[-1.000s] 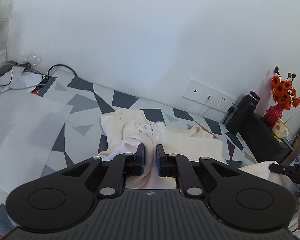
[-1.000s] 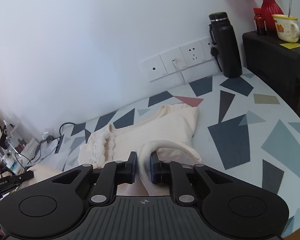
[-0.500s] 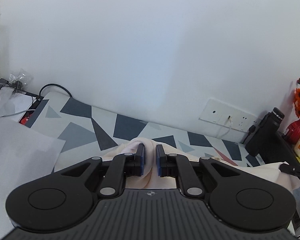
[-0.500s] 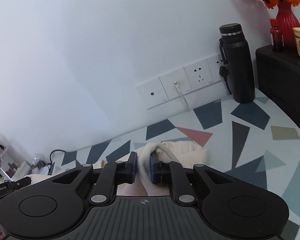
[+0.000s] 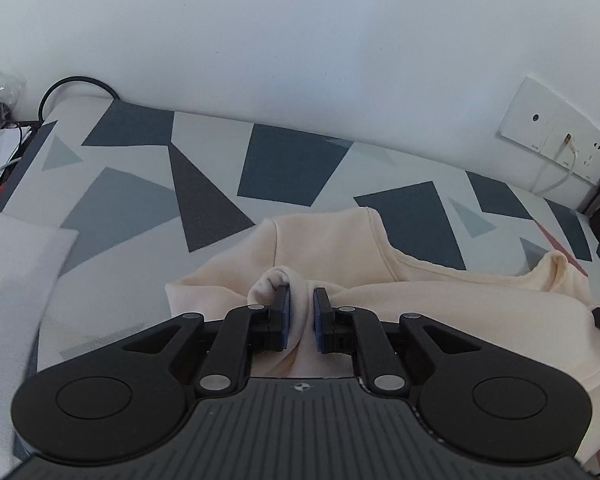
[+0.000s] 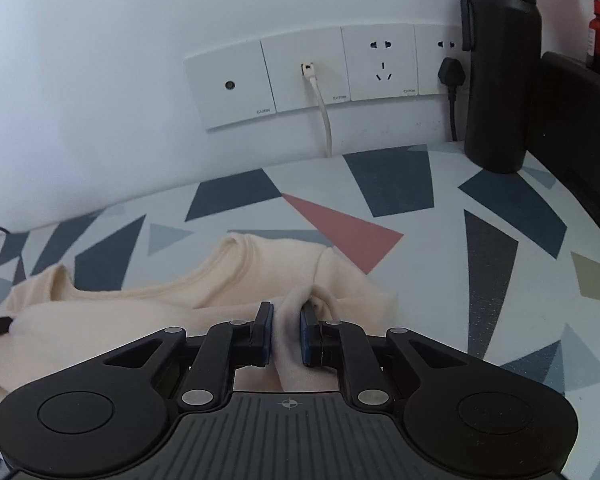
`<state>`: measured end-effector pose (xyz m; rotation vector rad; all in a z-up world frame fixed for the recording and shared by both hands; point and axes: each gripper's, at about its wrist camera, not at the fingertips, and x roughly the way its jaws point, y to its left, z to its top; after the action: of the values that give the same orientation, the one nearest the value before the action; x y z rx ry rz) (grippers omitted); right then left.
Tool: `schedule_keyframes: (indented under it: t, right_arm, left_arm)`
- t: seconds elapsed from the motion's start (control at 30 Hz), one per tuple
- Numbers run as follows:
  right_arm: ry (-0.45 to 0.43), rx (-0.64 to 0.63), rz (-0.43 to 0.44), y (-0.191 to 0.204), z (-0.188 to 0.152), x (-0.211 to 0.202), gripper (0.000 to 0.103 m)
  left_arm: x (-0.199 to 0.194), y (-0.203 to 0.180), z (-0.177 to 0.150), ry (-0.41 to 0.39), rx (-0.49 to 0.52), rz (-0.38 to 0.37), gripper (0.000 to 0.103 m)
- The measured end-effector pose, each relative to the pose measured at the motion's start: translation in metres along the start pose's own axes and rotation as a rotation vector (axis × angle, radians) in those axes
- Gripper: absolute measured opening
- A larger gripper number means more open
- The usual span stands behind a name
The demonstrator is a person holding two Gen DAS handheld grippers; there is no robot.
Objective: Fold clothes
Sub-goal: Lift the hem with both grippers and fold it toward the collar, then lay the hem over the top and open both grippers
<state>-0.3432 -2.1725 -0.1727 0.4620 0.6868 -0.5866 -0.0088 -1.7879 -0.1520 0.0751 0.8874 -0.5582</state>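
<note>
A cream garment (image 5: 440,296) lies folded over itself on the geometric-patterned table (image 5: 284,168), its far edge near the wall. My left gripper (image 5: 301,300) is shut on a bunched fold of this cloth, low over the garment's left end. In the right wrist view the same cream garment (image 6: 220,280) spreads leftward, and my right gripper (image 6: 286,314) is shut on a pinch of its right end. Each pinch stands up between blue pads. The other gripper's tip shows at the frame edge in both views.
A row of wall sockets (image 6: 300,76) with a white cable (image 6: 324,120) sits just behind the cloth. A black flask (image 6: 500,68) and a black box (image 6: 572,128) stand at the right. Left lie a white sheet (image 5: 12,280) and black cables (image 5: 60,88).
Both grippers carried the gripped cloth forward toward the wall and down. The lace-trimmed front seen a second ago is now covered by the folded-over cloth. Both grips held.
</note>
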Motion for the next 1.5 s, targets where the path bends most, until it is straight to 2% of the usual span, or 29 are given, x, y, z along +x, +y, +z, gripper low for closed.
schedule_keyframes:
  t: [0.07, 0.1, 0.13, 0.17, 0.2, 0.23, 0.27, 0.3, 0.37, 0.43, 0.5, 0.57, 0.63, 0.7, 0.73, 0.8, 0.9, 1.07, 1.2, 1.3, 1.4, 1.47, 1.5]
  right_arm:
    - [-0.010, 0.004, -0.013, 0.002, -0.003, 0.002, 0.014]
    - [-0.015, 0.005, -0.020, 0.004, -0.005, 0.003, 0.015]
    - [-0.016, 0.027, -0.015, 0.003, -0.004, 0.001, 0.021]
    - [-0.015, 0.055, -0.007, 0.001, -0.001, -0.003, 0.024]
    - [-0.018, 0.078, 0.004, -0.001, 0.001, -0.009, 0.032]
    - [-0.032, 0.094, 0.012, -0.004, 0.004, -0.018, 0.043]
    - [-0.056, 0.101, 0.008, -0.006, 0.006, -0.028, 0.051]
    - [-0.081, 0.103, 0.006, -0.009, 0.008, -0.040, 0.061]
    - [-0.130, 0.105, 0.004, -0.013, 0.013, -0.065, 0.062]
    - [-0.127, 0.091, 0.028, -0.012, 0.011, -0.080, 0.061]
    - [-0.115, 0.074, 0.055, -0.009, 0.008, -0.093, 0.061]
    - [-0.072, 0.006, 0.066, 0.004, -0.005, -0.097, 0.060]
    - [-0.020, -0.081, 0.070, 0.022, -0.024, -0.093, 0.058]
    - [0.033, -0.162, 0.036, 0.039, -0.042, -0.083, 0.054]
    - [0.037, -0.192, 0.008, 0.043, -0.047, -0.077, 0.048]
    - [0.033, -0.249, -0.048, 0.052, -0.056, -0.065, 0.048]
    - [0.035, -0.283, -0.072, 0.056, -0.054, -0.051, 0.048]
    - [0.048, -0.298, -0.049, 0.056, -0.037, -0.034, 0.048]
    - [0.072, -0.229, -0.009, 0.051, -0.010, -0.019, 0.048]
    - [0.043, -0.167, -0.012, 0.046, 0.015, -0.007, 0.049]
    - [-0.010, -0.093, -0.041, 0.035, 0.038, 0.009, 0.049]
    - [-0.018, -0.046, -0.091, 0.025, 0.050, 0.022, 0.049]
    - [-0.014, -0.019, -0.094, 0.019, 0.053, 0.024, 0.049]
  left_arm:
    - [-0.001, -0.003, 0.001, 0.004, 0.025, 0.000, 0.015]
    - [-0.002, -0.002, 0.002, 0.004, 0.038, -0.012, 0.022]
    - [-0.006, -0.001, 0.004, 0.004, 0.056, -0.031, 0.028]
    - [-0.009, 0.000, 0.006, 0.004, 0.075, -0.050, 0.050]
    - [-0.014, 0.002, 0.007, -0.005, 0.083, -0.066, 0.073]
    - [-0.025, 0.007, 0.007, -0.033, 0.074, -0.075, 0.078]
    - [-0.037, 0.012, 0.007, -0.070, 0.060, -0.078, 0.080]
    - [-0.050, 0.016, 0.006, -0.095, 0.048, -0.086, 0.080]
    - [-0.072, 0.021, 0.005, -0.117, 0.031, -0.115, 0.080]
    - [-0.091, 0.018, -0.002, -0.128, 0.040, -0.142, 0.080]
    - [-0.102, 0.007, -0.014, -0.105, 0.079, -0.153, 0.078]
    - [-0.103, -0.007, -0.030, -0.064, 0.135, -0.165, 0.071]
    - [-0.096, -0.021, -0.047, -0.018, 0.200, -0.163, 0.070]
    - [-0.083, -0.032, -0.060, 0.016, 0.253, -0.125, 0.063]
    - [-0.077, -0.035, -0.062, 0.020, 0.260, -0.110, 0.062]
    - [-0.067, -0.036, -0.061, 0.020, 0.253, -0.093, 0.062]
    - [-0.055, -0.036, -0.052, 0.032, 0.243, -0.077, 0.062]
    - [-0.036, -0.038, -0.031, 0.064, 0.235, -0.074, 0.062]
    - [-0.023, -0.038, -0.005, 0.087, 0.163, -0.085, 0.062]
    - [-0.014, -0.041, 0.022, 0.055, 0.130, -0.100, 0.062]
    - [0.006, -0.044, 0.049, 0.001, 0.115, -0.044, 0.064]
    - [0.021, -0.042, 0.061, 0.006, 0.117, 0.027, 0.065]
    - [0.022, -0.039, 0.063, 0.011, 0.113, 0.040, 0.065]
